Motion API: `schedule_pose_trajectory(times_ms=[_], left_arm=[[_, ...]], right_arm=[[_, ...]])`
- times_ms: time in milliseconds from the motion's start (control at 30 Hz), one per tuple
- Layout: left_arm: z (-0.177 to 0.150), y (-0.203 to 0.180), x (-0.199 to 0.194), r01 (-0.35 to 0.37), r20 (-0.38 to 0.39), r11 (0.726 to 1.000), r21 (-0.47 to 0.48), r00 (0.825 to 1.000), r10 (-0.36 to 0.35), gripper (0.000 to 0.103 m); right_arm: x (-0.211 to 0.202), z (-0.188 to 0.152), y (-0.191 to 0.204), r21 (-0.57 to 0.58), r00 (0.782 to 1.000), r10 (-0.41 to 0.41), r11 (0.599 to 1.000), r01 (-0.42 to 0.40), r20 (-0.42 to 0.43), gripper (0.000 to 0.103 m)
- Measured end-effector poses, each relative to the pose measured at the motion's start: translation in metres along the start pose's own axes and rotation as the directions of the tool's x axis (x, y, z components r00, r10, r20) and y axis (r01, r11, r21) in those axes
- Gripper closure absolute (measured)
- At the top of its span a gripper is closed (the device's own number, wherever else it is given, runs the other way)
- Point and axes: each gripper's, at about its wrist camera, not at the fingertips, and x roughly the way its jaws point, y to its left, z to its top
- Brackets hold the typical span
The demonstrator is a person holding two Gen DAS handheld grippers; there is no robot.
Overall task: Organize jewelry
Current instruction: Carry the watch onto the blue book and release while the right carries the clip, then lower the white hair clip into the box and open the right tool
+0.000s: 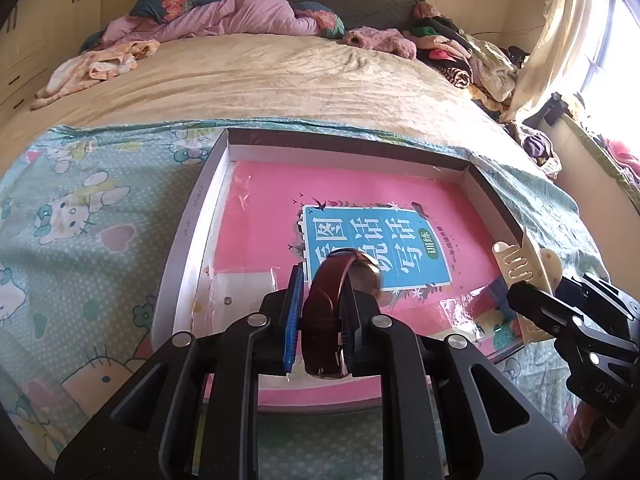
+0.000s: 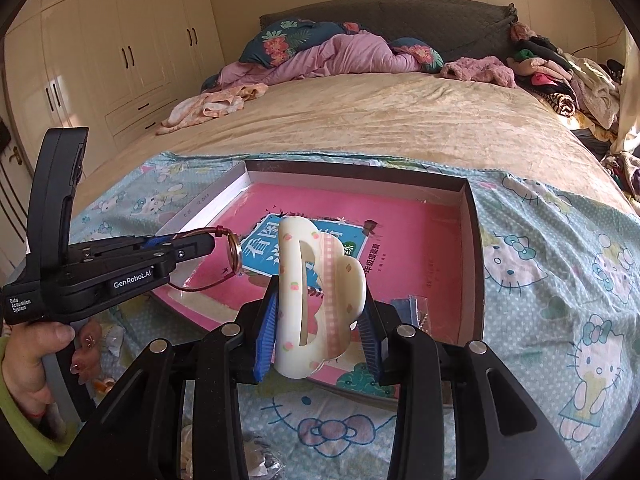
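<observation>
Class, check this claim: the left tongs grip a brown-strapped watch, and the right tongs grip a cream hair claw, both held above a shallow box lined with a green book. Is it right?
One detail is wrong: the book lining the shallow box is pink, not green, as the right wrist view shows. The left tongs do grip the brown-strapped watch, and the right tongs the cream hair claw.

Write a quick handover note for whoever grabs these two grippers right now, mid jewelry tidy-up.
Left gripper: shut on a brown-strapped watch, held over the box.
Right gripper: shut on a cream hair claw clip, also over the box.
Shallow box: on the Hello Kitty sheet, with a pink book lying in it; a small bagged item sits at its right side.
Done: both pieces picked up.
Left: set both down in the box; small pieces remain on the sheet near the front edge.
</observation>
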Motion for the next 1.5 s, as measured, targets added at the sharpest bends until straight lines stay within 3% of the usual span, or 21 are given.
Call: schedule_pose_trajectory(times_ms=[233,300,500,967,1333,1400,1500], left_arm=[[0.000,0.000,0.000,0.001,0.002,1.000,0.012,1.000,-0.001,0.088],[-0.001,0.000,-0.001,0.006,0.000,1.000,0.014,1.000,-0.006,0.076],[-0.004,-0.003,-0.009,0.010,0.014,1.000,0.029,1.000,-0.011,0.061],[-0.007,0.000,-0.026,0.009,0.045,1.000,0.015,0.999,-0.010,0.045],[-0.011,0.004,-0.037,0.004,0.056,1.000,0.001,0.998,-0.004,0.036],[-0.011,0.005,-0.039,0.005,0.056,1.000,-0.004,0.998,-0.005,0.030],[-0.012,0.005,-0.041,0.005,0.060,1.000,-0.005,0.998,-0.005,0.023]], right_arm=[[0.013,0.001,-0.003,0.002,1.000,-0.003,1.000,0.003,-0.025,0.068],[0.017,0.002,-0.003,0.000,0.999,0.000,1.000,0.000,-0.036,0.068],[0.032,0.000,-0.003,0.009,0.996,0.005,1.000,-0.004,-0.083,0.068],[0.037,-0.008,-0.006,0.040,0.993,0.011,0.999,-0.006,-0.116,0.067],[0.014,-0.008,-0.011,0.081,0.998,0.015,0.997,-0.009,-0.065,0.038],[0.007,-0.008,-0.013,0.094,0.999,0.011,0.996,-0.006,-0.050,0.030],[-0.002,-0.008,-0.016,0.109,0.999,0.015,0.994,-0.011,-0.037,0.029]])
